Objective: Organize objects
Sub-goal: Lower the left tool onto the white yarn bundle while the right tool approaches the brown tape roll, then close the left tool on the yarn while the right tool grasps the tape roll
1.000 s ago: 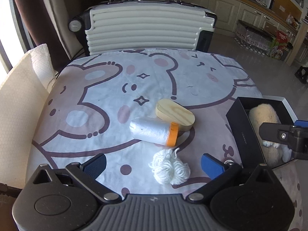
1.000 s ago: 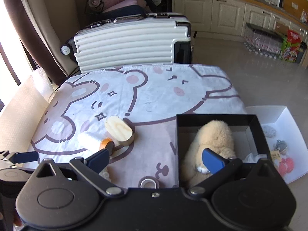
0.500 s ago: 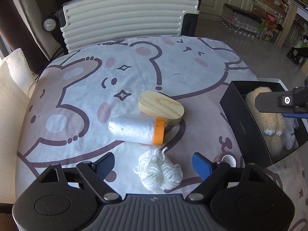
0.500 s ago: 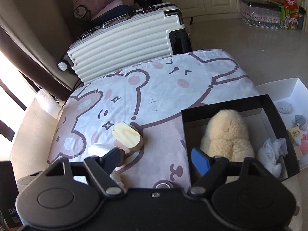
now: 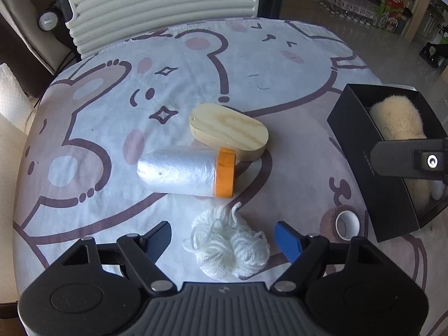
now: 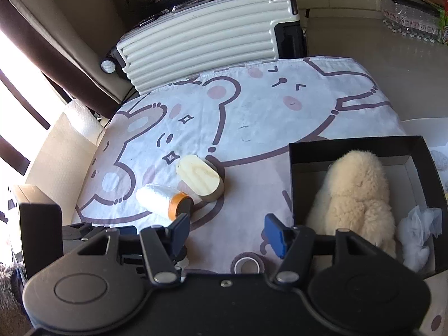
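White yarn [image 5: 229, 245] sits between the closing left gripper [image 5: 224, 238], seemingly untouched; right gripper [image 6: 226, 231] closing, empty.

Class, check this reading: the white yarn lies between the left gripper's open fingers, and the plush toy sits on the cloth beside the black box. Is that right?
Not quite. The plush toy sits inside the black box, not beside it, as the right wrist view shows. The yarn does lie between the left gripper's open, closing fingers.
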